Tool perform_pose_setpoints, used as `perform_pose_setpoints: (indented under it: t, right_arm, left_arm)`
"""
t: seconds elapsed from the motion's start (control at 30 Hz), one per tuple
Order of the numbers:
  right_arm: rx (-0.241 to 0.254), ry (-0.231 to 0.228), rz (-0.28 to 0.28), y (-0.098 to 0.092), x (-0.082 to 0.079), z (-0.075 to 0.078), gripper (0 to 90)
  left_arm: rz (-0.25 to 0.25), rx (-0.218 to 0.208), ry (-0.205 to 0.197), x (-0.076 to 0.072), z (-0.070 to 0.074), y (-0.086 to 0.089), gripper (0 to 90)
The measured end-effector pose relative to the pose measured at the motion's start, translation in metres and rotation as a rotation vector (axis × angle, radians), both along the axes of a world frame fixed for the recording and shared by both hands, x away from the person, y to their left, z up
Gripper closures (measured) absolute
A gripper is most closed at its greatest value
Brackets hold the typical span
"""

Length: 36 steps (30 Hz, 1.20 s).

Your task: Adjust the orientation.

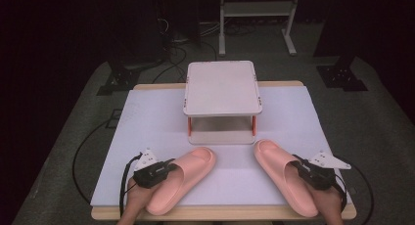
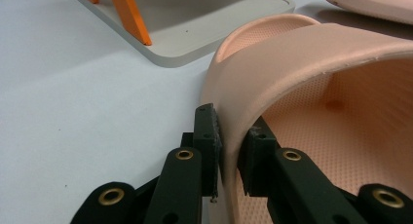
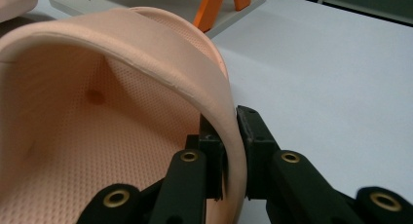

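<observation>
Two pink slide slippers lie on the white mat near the front edge. The left slipper (image 1: pixel 182 178) points up and to the right, and my left gripper (image 1: pixel 155 173) is shut on the outer side of its strap (image 2: pixel 292 53), one pad outside and one inside. The right slipper (image 1: pixel 284 178) points up and to the left. My right gripper (image 1: pixel 313 175) is shut on the outer wall of that slipper's strap (image 3: pixel 160 53) in the same way. Both soles rest on the mat.
A small two-tier rack (image 1: pixel 222 88) with orange legs (image 2: pixel 127 14) and a pale top stands at the back middle of the white mat (image 1: pixel 147 117). Its lower shelf (image 1: pixel 221 136) sits just beyond the slippers' toes. Cables trail off the table's left side.
</observation>
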State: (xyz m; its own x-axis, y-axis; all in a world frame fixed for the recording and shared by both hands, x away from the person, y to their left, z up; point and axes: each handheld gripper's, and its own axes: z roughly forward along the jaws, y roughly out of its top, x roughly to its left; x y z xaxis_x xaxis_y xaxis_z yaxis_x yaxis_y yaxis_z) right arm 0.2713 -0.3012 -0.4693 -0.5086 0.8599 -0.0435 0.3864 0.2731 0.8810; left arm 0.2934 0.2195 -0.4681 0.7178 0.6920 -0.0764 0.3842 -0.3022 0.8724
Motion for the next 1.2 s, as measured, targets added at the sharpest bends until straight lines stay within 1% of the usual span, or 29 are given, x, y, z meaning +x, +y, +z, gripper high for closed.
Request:
perform_pose_setpoints:
  t: [0.1,0.27,0.33,0.4,0.43,0.53,0.57,0.63,0.67,0.73,0.83,0.9,1.0,1.1,1.2]
  right_arm:
    - [0.005,0.013,0.003,0.001,-0.001,0.001,82.0]
    - [0.027,0.022,0.012,0.001,-0.003,0.002,82.0]
    - [0.045,0.021,0.013,0.000,-0.004,0.004,82.0]
    - [0.067,0.024,0.013,0.000,-0.005,0.006,82.1]
    - [0.072,0.022,0.010,0.000,-0.005,0.007,82.1]
    - [0.079,0.023,0.009,0.001,-0.005,0.010,82.1]
    - [0.077,0.030,0.015,0.002,-0.005,0.012,82.3]
    - [0.070,0.026,0.015,0.003,-0.004,0.013,82.2]
    - [0.069,0.028,0.016,0.004,-0.004,0.014,82.2]
    - [0.069,0.030,0.024,0.006,-0.005,0.017,82.3]
    - [0.070,0.031,0.030,0.009,-0.007,0.022,82.3]
    - [0.074,0.032,0.038,0.011,-0.008,0.024,82.3]
    - [0.075,0.027,0.048,0.014,-0.011,0.029,82.2]
    - [0.084,0.020,0.057,0.016,-0.013,0.035,82.1]
    - [0.086,0.010,0.067,0.018,-0.014,0.042,82.1]
  left_arm:
    - [0.003,-0.017,-0.001,0.001,0.001,0.001,79.7]
    - [0.005,-0.054,-0.002,0.001,0.004,0.004,79.7]
    - [0.005,-0.068,-0.003,0.000,0.006,0.005,79.7]
    - [0.006,-0.088,-0.003,-0.001,0.008,0.005,79.7]
    - [0.005,-0.094,-0.010,-0.002,0.010,0.006,79.7]
    - [-0.002,-0.118,-0.012,-0.004,0.016,0.006,79.7]
    - [-0.004,-0.117,-0.011,-0.004,0.017,0.005,79.7]
    - [-0.009,-0.090,-0.026,-0.007,0.020,0.003,79.7]
    - [-0.012,-0.085,-0.028,-0.008,0.021,0.002,79.7]
    - [-0.015,-0.095,-0.031,-0.008,0.024,0.002,79.7]
    - [-0.012,-0.131,-0.034,-0.008,0.031,0.005,79.7]
    - [-0.013,-0.131,-0.044,-0.009,0.036,0.005,79.7]
    - [-0.020,-0.138,-0.063,-0.011,0.047,0.005,79.7]
    - [-0.029,-0.128,-0.084,-0.013,0.058,0.004,79.6]
    - [-0.037,-0.131,-0.092,-0.014,0.066,0.004,79.7]
